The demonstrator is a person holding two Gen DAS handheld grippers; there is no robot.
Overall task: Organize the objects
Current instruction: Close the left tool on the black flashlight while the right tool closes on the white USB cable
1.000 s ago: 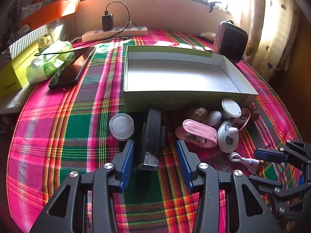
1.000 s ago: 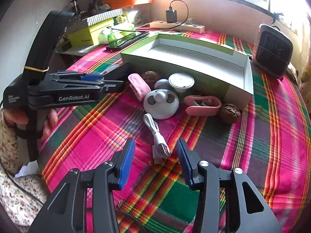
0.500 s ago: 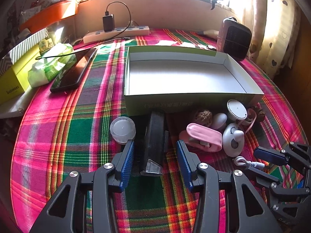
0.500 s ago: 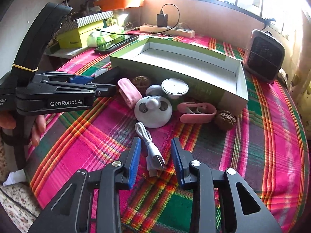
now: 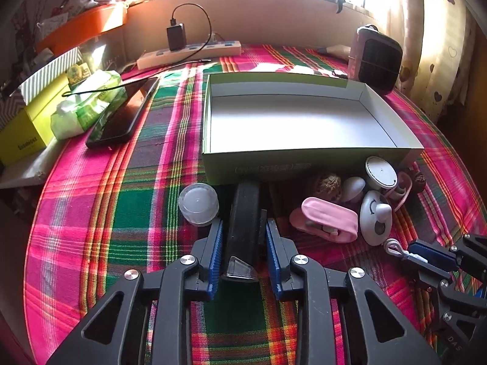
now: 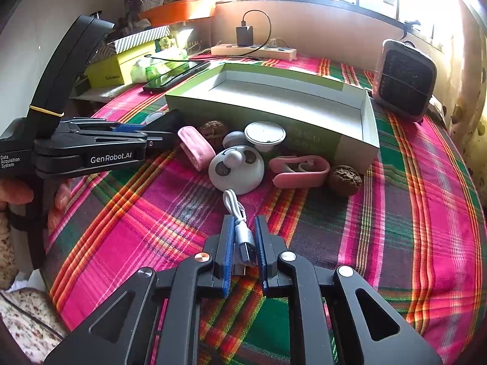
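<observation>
Black stapler (image 5: 243,216) in left claw (image 5: 243,249), cable (image 6: 242,234) in right claw (image 6: 245,243)

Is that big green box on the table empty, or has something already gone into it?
Empty. The green box shows only its bare white floor in both wrist views; the small items still lie outside on the plaid tablecloth, along its front wall.

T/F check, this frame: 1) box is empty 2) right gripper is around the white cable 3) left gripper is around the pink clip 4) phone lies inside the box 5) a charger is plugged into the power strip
1) The box is empty. True.
2) The right gripper brackets the white cable. True.
3) False: the left gripper brackets the black object; the pink clip lies to its right.
4) False: the phone lies on the cloth, left of the box.
5) A charger sits in the power strip. True.
</observation>
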